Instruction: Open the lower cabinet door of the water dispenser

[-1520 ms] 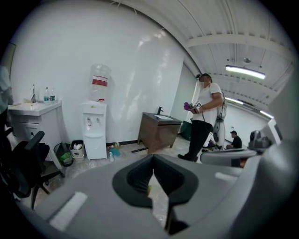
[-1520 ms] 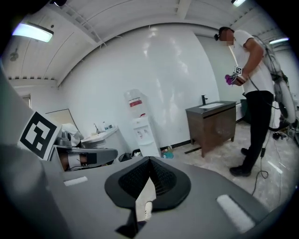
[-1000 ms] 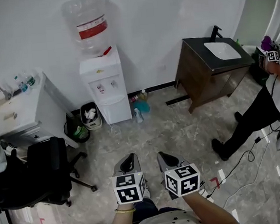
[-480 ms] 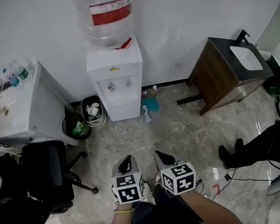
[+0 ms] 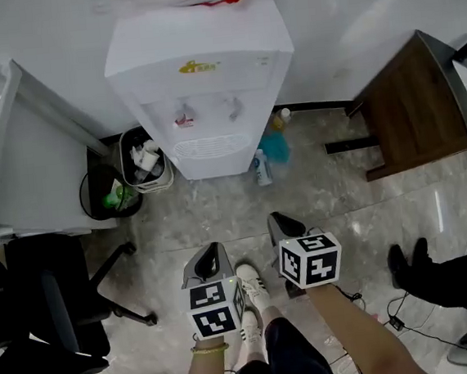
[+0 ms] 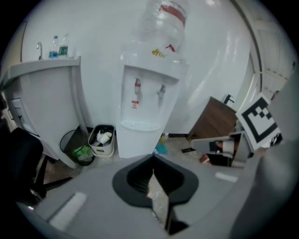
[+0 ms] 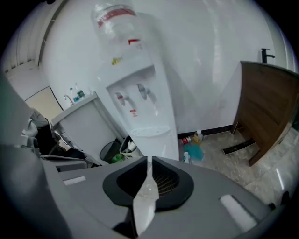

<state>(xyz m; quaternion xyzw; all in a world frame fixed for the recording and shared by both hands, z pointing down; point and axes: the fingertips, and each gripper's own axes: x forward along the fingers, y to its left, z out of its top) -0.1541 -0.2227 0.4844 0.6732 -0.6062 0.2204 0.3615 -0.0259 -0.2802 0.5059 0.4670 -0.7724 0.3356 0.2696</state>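
The white water dispenser (image 5: 202, 70) stands against the back wall, its bottle (image 6: 163, 23) on top. Its lower cabinet front (image 6: 135, 142) (image 7: 164, 145) shows below the taps and looks closed. In the head view that front is hidden under the dispenser's top. My left gripper (image 5: 214, 250) (image 6: 152, 158) and right gripper (image 5: 276, 217) (image 7: 148, 159) hang side by side over the floor, well short of the dispenser. Both point at it and both are shut with nothing between their jaws.
Left of the dispenser stand a white bin (image 5: 145, 162), a black mesh bin (image 5: 107, 194) and a white cabinet (image 5: 26, 161). Cleaning bottles (image 5: 264, 163) sit at its right foot. A brown vanity (image 5: 415, 107) is right, an office chair (image 5: 48, 307) left, a person's legs (image 5: 455, 272) far right.
Both grippers have travelled forward and down towards the dispenser, which now fills much more of the head view. The standing person has slid to the frame's right edge.
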